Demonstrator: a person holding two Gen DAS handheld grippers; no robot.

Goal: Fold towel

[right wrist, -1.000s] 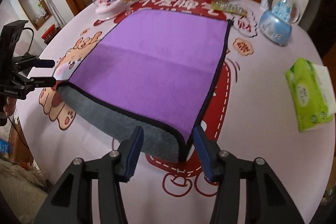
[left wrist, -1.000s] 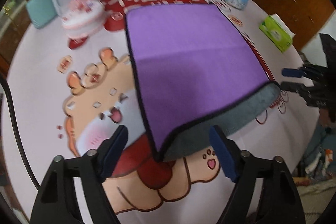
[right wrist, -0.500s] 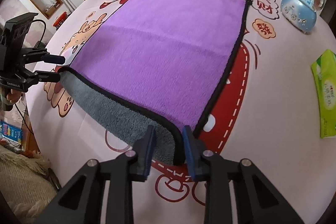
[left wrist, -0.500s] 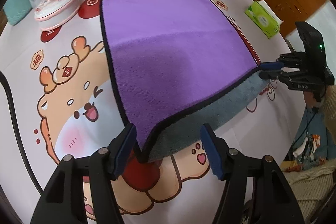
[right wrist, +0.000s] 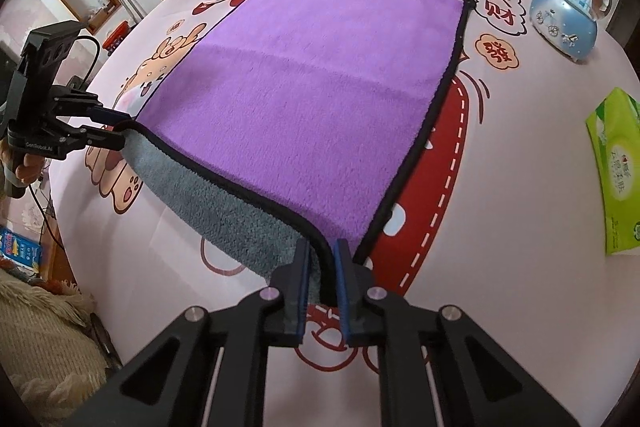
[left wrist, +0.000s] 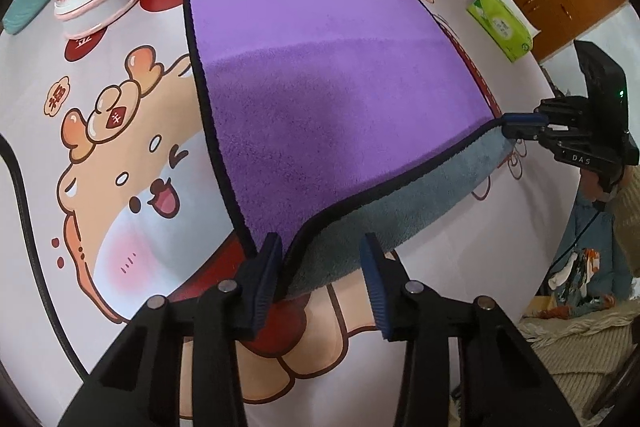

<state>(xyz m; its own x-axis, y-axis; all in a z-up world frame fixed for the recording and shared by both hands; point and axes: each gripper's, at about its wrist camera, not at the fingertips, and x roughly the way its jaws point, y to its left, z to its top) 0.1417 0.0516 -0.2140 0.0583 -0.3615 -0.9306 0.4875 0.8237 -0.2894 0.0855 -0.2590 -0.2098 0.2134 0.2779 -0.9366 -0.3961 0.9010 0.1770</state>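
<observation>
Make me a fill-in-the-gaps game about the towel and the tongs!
The towel is ___ on top.
Its lifted underside is ___.
The right tongs are shut on one ___ of the towel.
The tissue pack on the table is ___.
Missing words: purple; grey; corner; green.

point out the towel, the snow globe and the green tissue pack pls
towel (right wrist: pixel 320 99): right wrist view, middle of its purple top face.
snow globe (right wrist: pixel 564 23): right wrist view, on its blue base.
green tissue pack (left wrist: pixel 502 25): left wrist view, centre of its top face.
</observation>
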